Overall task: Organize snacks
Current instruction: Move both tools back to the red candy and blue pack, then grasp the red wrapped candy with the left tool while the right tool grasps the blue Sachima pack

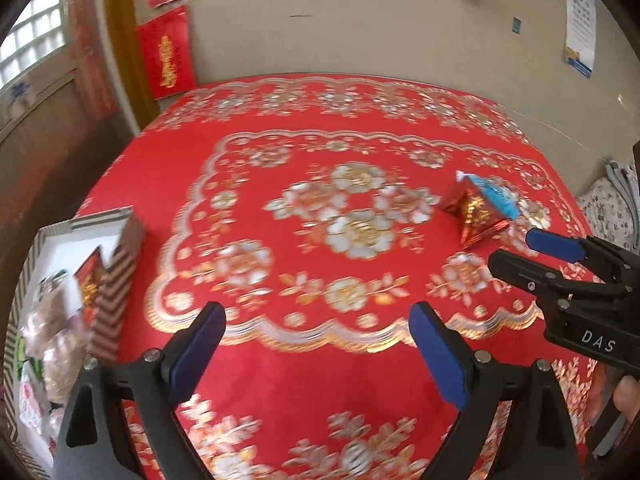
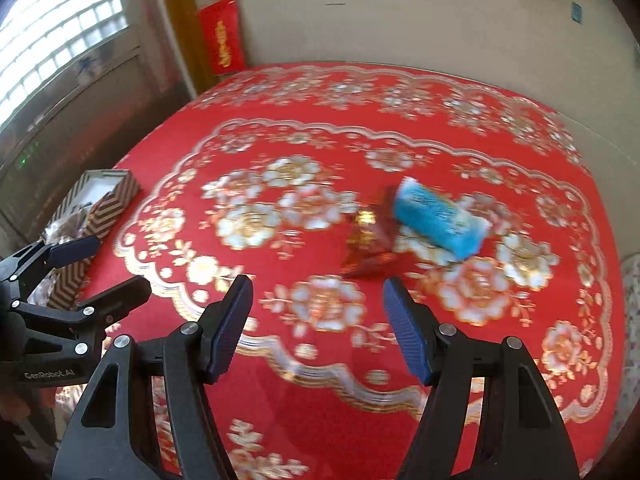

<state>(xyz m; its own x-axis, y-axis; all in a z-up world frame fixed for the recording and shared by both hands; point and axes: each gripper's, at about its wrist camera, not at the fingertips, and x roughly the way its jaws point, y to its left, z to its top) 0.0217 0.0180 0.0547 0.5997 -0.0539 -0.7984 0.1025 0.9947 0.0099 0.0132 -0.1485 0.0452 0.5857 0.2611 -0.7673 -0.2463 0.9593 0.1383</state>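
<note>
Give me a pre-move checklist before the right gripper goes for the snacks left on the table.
1. Right gripper open and empty: ok.
2. Left gripper open and empty: ok.
3. Blue packet and red packet loose on the tablecloth: ok.
4. Packets apart for a single pick: not ok, they overlap.
5. Path from right gripper to packets free: ok.
6. Room left in the striped box: cannot tell.

Both grippers point forward and downward, side by side, each with nothing between its blue pads. The left gripper [image 1: 318, 350] has its jaws spread wide. The right gripper [image 2: 318, 326] has its jaws parted somewhat less. A bit of the hand [image 1: 626, 396] holding the right gripper shows at the frame edge.
</note>
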